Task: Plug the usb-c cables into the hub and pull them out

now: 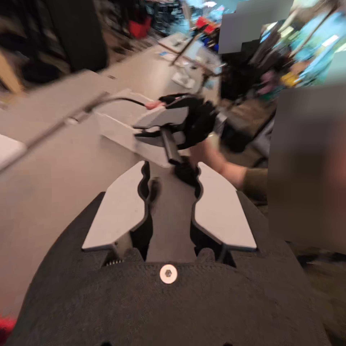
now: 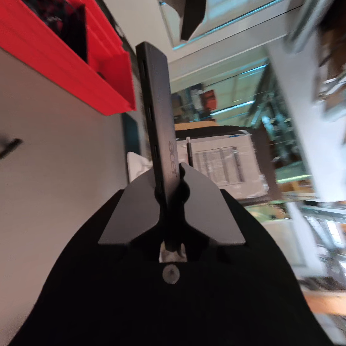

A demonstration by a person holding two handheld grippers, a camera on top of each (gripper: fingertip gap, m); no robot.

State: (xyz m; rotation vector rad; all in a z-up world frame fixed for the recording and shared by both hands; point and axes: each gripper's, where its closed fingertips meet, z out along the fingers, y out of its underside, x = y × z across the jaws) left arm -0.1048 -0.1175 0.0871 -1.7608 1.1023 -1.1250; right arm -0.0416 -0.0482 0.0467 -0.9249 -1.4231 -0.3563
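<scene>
In the right wrist view my right gripper (image 2: 168, 174) is shut on the lower end of a dark grey hub (image 2: 157, 104). The hub stands up between the fingers, with its ports along the left edge. In the left wrist view my left gripper (image 1: 171, 168) is open and empty above the grey table (image 1: 56, 187). A small, dark, blurred object (image 1: 154, 189) lies between its fingers, close to the left one. The right gripper (image 1: 149, 129) is just ahead and holds the hub (image 1: 171, 148) pointing down towards my left fingers. A thin cable (image 1: 56, 127) runs across the table from the left.
A white box (image 1: 119, 127) sits on the table behind the right gripper. A person's hand and sleeve (image 1: 234, 174) are at the right. A red bin (image 2: 65, 61) is at upper left in the right wrist view, and a black plug-like object (image 2: 11, 146) lies at the far left. Both views are blurred.
</scene>
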